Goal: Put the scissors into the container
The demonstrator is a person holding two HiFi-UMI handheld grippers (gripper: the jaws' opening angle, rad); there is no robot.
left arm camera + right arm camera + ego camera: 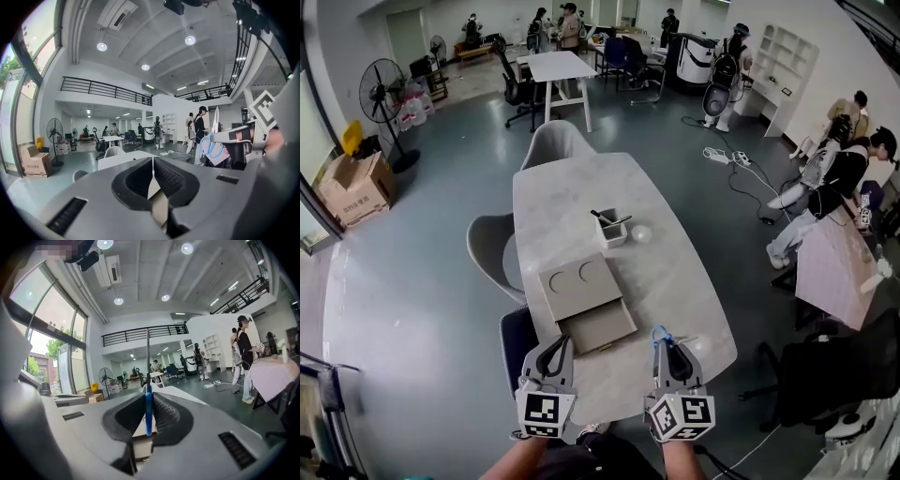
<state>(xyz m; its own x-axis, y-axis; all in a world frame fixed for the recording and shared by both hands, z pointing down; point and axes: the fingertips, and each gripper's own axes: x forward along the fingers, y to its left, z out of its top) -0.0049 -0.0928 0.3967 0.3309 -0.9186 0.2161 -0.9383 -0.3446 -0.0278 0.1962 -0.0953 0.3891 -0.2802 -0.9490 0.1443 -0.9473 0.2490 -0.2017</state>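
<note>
Scissors [148,409]: blue handle pinched between the jaws of the right gripper [668,345]. In the right gripper view the handle sits edge-on in the pad gap and the metal blade rises straight up above the jaw tips. The jaws are clamped on the handle, with a pad tight against each side. In the left gripper view I can see the blue handle loops off to the right, sticking out of that gripper.

Left gripper [554,346]: jaws pressed together, nothing between them.

Position: I have both grippers side by side over the near end of the table [553,202], pointing away from me. The left one sits just short of a flat grey box [579,284] with two round recesses and an open tray [598,326] on its near side.

Container [612,240]: small, square, pale, further up the table past the grey box, well apart from the scissors. Thin dark items lean out of it; I cannot tell what they are. A small white round object [640,233] sits just beside it.
</note>
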